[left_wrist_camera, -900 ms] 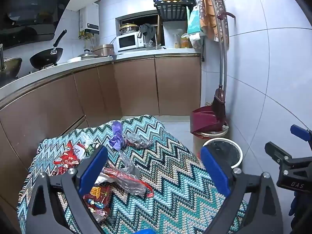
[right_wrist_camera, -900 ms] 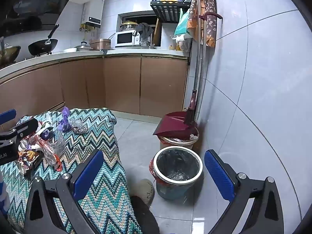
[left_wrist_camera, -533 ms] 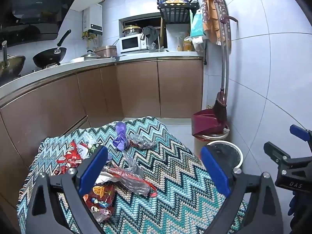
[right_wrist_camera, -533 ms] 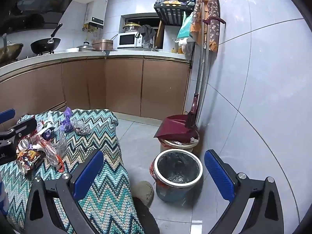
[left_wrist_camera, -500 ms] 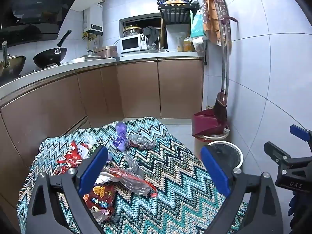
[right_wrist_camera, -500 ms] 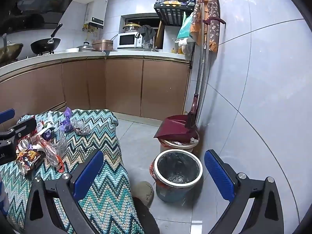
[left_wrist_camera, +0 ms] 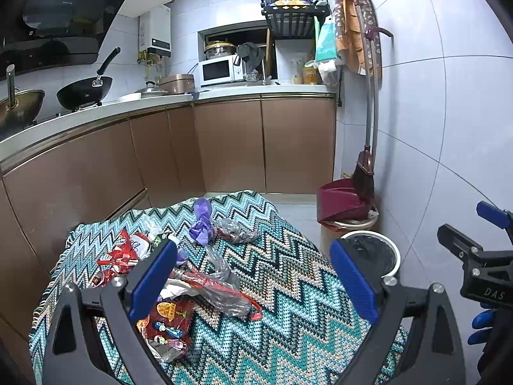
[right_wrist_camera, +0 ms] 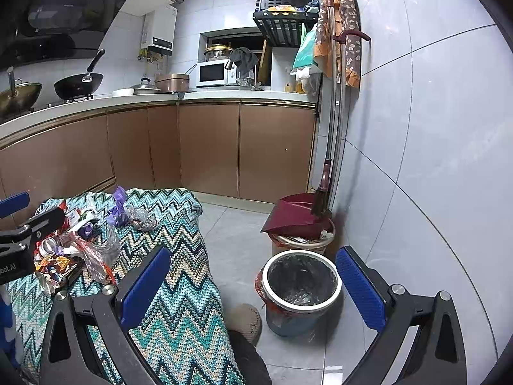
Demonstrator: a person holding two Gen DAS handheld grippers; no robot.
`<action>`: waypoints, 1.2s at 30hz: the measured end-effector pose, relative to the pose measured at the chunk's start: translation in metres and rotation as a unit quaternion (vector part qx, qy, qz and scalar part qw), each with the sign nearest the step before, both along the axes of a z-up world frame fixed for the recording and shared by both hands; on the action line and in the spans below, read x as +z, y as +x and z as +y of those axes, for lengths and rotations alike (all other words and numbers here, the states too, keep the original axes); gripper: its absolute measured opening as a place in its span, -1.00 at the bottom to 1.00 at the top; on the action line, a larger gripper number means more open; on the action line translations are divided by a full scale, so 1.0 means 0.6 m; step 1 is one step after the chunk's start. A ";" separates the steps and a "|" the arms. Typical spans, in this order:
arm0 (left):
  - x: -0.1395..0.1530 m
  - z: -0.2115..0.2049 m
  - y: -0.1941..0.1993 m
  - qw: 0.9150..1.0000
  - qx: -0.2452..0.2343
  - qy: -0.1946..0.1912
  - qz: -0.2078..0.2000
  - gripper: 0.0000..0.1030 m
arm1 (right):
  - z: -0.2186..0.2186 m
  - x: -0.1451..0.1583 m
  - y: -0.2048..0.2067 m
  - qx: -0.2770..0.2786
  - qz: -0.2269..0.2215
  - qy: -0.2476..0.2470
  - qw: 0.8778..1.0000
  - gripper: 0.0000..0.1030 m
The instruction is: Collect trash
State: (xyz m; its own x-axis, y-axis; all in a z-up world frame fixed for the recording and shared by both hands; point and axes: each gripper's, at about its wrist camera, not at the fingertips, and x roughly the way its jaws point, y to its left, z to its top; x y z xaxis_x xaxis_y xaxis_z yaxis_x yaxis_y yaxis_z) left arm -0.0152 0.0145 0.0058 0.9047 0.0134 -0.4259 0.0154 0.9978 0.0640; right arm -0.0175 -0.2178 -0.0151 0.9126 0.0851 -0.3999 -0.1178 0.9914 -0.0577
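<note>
Crinkled foil and plastic trash pile [left_wrist_camera: 166, 276] on zigzag cloth of desk [left_wrist_camera: 288, 288], just ahead of left claw [left_wrist_camera: 253, 277], by its left finger; wrappers red, purple, clear. Longest clear-red wrapper [left_wrist_camera: 218, 288] lies diagonal, far-left to near-right. Left claw spread wide, empty. Only right view shows whole bin [right_wrist_camera: 301, 288], black-lined, between fingers of right claw [right_wrist_camera: 253, 282], on floor; claw spread, empty.

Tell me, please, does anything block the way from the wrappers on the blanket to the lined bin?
Nothing visible does: the wrappers lie on the blanket, and the lined bin stands open-topped on the floor beside it.
</note>
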 end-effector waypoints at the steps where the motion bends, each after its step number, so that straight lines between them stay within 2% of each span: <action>1: 0.000 0.001 -0.001 1.000 0.000 0.000 0.000 0.87 | 0.000 0.000 0.000 0.001 0.000 0.001 1.000 1.00; 26: 0.004 0.006 -0.006 1.000 -0.018 -0.010 -0.011 0.87 | 0.028 0.010 -0.001 0.007 0.003 -0.025 1.000 1.00; 36: -0.026 0.037 0.013 1.000 -0.019 -0.017 0.017 0.87 | 0.072 -0.006 0.027 0.055 0.021 -0.024 0.998 1.00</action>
